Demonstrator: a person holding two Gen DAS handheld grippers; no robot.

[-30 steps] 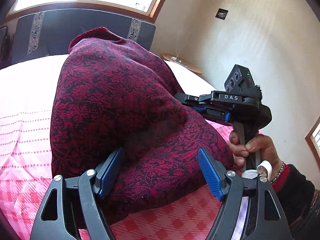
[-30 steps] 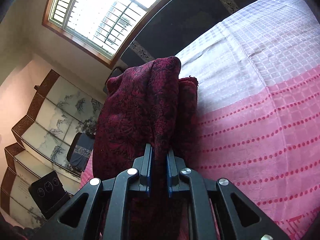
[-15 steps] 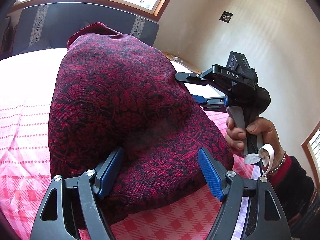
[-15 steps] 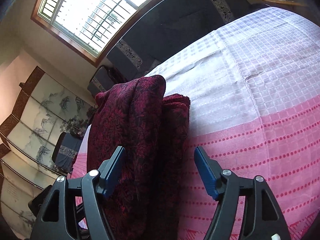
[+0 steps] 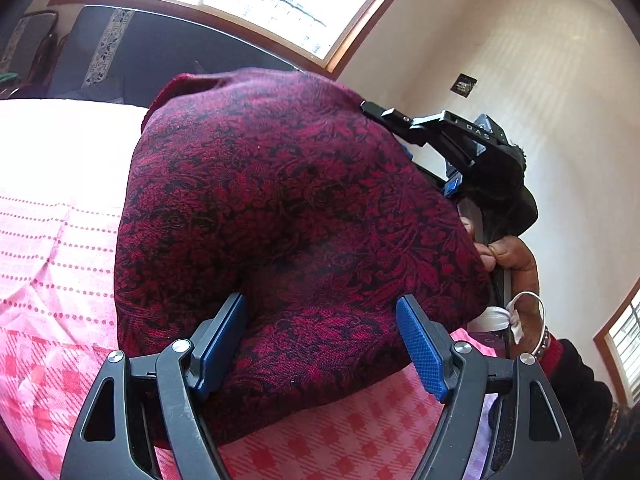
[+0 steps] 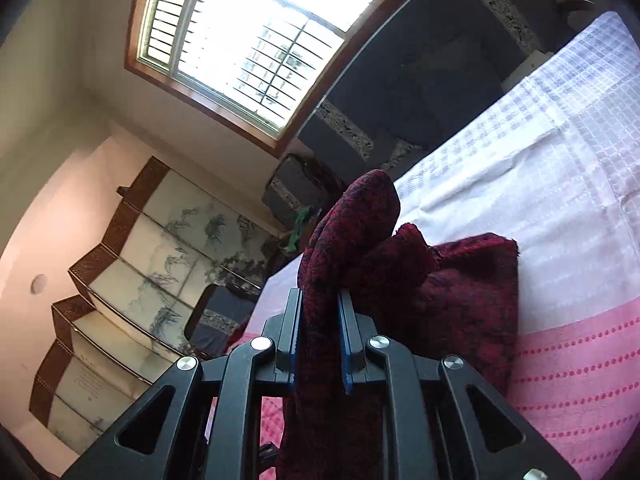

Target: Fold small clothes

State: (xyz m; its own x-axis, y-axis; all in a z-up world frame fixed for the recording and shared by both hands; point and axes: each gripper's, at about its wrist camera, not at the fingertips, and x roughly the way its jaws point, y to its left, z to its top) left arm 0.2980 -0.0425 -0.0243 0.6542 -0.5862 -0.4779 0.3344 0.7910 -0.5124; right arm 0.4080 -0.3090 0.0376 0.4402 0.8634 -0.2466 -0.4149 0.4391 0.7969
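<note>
A dark red patterned garment [image 5: 300,208] is draped up in a tall hump over the pink checked bedspread [image 5: 60,240]. My left gripper [image 5: 320,304] stands open and low, with the cloth bulging between its wide blue pads. My right gripper [image 6: 320,296] is closing its jaws, and its pads pinch a raised fold of the garment [image 6: 348,248]. In the left wrist view the right gripper's black body [image 5: 480,140] reaches in behind the hump from the right, with a person's hand [image 5: 512,256] on its handle. Its fingertips are hidden by cloth there.
The bedspread [image 6: 580,360] runs from pink to white toward a dark headboard [image 6: 420,92] under a bright window [image 6: 248,32]. A folding painted screen [image 6: 132,280] stands at the left. A cream wall [image 5: 540,60] lies to the right.
My right gripper let go, stood open around the cloth, then shut again on a fold and rose. The garment's hump now stands higher. The left gripper barely moved.
</note>
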